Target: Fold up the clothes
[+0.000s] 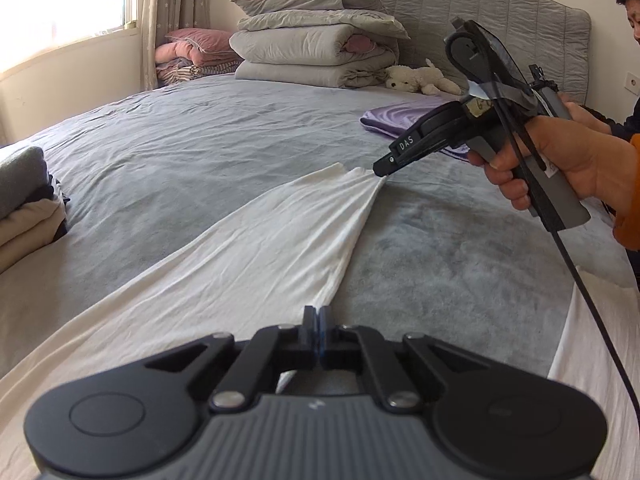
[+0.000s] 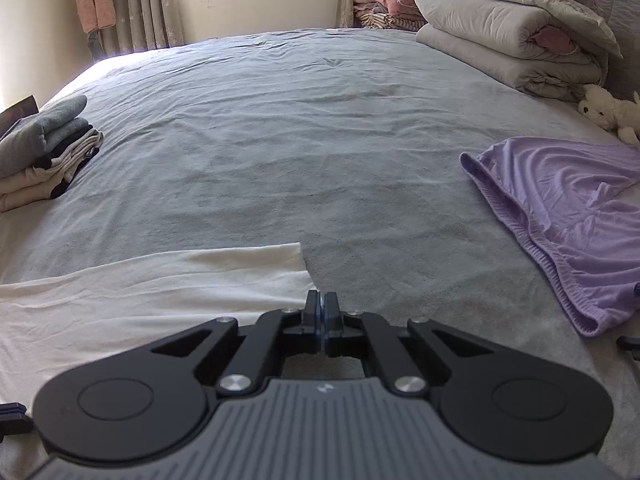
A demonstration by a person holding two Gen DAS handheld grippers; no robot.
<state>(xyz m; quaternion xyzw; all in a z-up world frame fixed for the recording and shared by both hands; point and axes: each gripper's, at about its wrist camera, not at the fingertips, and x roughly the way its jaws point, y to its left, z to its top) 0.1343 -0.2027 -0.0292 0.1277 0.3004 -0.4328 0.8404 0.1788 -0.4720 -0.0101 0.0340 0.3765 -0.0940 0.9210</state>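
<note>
Cloth is hanging between our two tools: we are holding the white garment (image 1: pixel 256 248) stretched over the grey bed (image 1: pixel 180 152). Our left gripper (image 1: pixel 317 316) is pressing its fingers fully together, and the fabric is running out directly from the tips, so we are judging that an edge is pinched there. Our right gripper (image 1: pixel 379 170) is also closed to a point, and the cloth is gathering into folds just at its tips and lifting off the bed.

We are judging that we are in the spreading or first-fold step. The next move is probably asking us to keep both grips tight, to carry the two held points together without letting the cloth sag, and then to lay it flat ahead of the fingers.

The left wrist view is showing the whole span of cloth, the right tool from outside, and the hand (image 1: pixel 560 168) that is holding it. The right wrist view is not showing this; there the fingers are meeting, with the white corner lying just left of the tips. It is showing better the purple garment (image 2: pixel 560 208), unfolded, well to the right of the fingers, and the folded stack (image 2: pixel 44 148) far to the left.
</note>
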